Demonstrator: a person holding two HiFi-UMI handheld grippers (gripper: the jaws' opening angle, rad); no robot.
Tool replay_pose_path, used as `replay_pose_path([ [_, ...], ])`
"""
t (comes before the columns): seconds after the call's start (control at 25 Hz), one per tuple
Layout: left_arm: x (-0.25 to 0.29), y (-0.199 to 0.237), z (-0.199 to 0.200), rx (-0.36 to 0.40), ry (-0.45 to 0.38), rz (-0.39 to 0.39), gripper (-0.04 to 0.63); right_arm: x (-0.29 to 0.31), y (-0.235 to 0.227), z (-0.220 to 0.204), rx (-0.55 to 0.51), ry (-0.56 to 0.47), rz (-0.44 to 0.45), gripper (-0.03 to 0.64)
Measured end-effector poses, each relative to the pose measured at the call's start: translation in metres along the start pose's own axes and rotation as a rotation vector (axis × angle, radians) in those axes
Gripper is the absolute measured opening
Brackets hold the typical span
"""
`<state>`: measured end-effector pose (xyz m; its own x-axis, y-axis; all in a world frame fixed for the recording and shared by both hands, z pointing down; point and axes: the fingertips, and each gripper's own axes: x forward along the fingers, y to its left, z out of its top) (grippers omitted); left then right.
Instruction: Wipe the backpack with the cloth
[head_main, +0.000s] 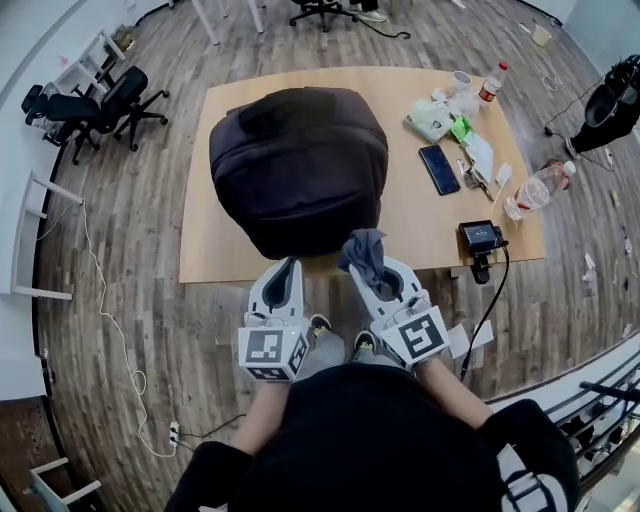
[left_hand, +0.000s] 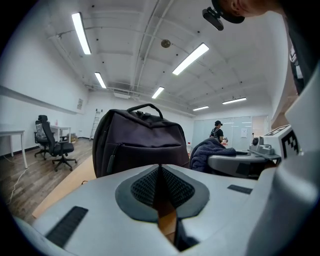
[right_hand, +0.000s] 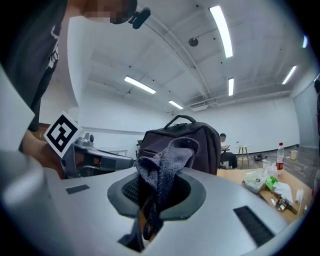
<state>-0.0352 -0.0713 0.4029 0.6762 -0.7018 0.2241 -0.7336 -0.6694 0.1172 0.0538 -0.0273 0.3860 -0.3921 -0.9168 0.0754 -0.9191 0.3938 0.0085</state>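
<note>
The right claw (right_hand: 154, 202) was clamped on a grey-blue cloth (right_hand: 165, 160), its jaws nearly together with the fabric bunched up between the pads and a strand hanging below them. The left claw (left_hand: 160, 186) sat just to its left, jaws pressed together with nothing between them.

Both claws pointed at the near side of the black backpack (head_main: 298, 165), which stood on the desk (head_main: 410, 215) with its carry handle on top. The cloth lay close against the backpack's near right corner, at the desk's near edge – whether it touched the fabric could not be told.

The desk was a pale wooden top. The backpack filled its left and middle part, and the right part carried loose things: a dark phone (head_main: 439, 168) lying flat, a clear bottle (head_main: 535, 190) on its side near the right edge, and a small heap of wrappers and cups at the far right corner.

Around the desk ran a grey-brown plank floor (head_main: 130, 250), with black office chairs (head_main: 95, 105) off to the far left by a white wall. Overhead, long strip lights (left_hand: 190, 59) crossed a white ceiling, and a person (right_hand: 226, 147) sat far back in the room – well apart from the desk.
</note>
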Motion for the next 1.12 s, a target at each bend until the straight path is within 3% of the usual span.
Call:
replay_pose_path([
  [0.24,0.008,0.025,0.028,0.022,-0.094,-0.070,0.017,0.022,-0.017,0.026,0.006,-0.025,-0.074,0.051],
  [0.52,0.010,0.070,0.051,0.106,-0.096,-0.031,0.017,0.054,-0.031,0.052,-0.049,-0.014,-0.179,0.051],
  [0.72,0.007,0.095,0.069,0.067,-0.162,-0.056,0.017,0.074,-0.037,0.052,-0.095,0.038,-0.237,0.051],
  [0.88,0.010,0.105,0.071,0.040,-0.149,-0.076,0.017,0.078,-0.039,0.059,-0.065,0.042,-0.244,0.051],
  [1.12,0.013,0.122,0.074,0.007,-0.126,-0.034,0.017,0.084,-0.046,0.080,-0.063,-0.001,-0.239,0.051],
])
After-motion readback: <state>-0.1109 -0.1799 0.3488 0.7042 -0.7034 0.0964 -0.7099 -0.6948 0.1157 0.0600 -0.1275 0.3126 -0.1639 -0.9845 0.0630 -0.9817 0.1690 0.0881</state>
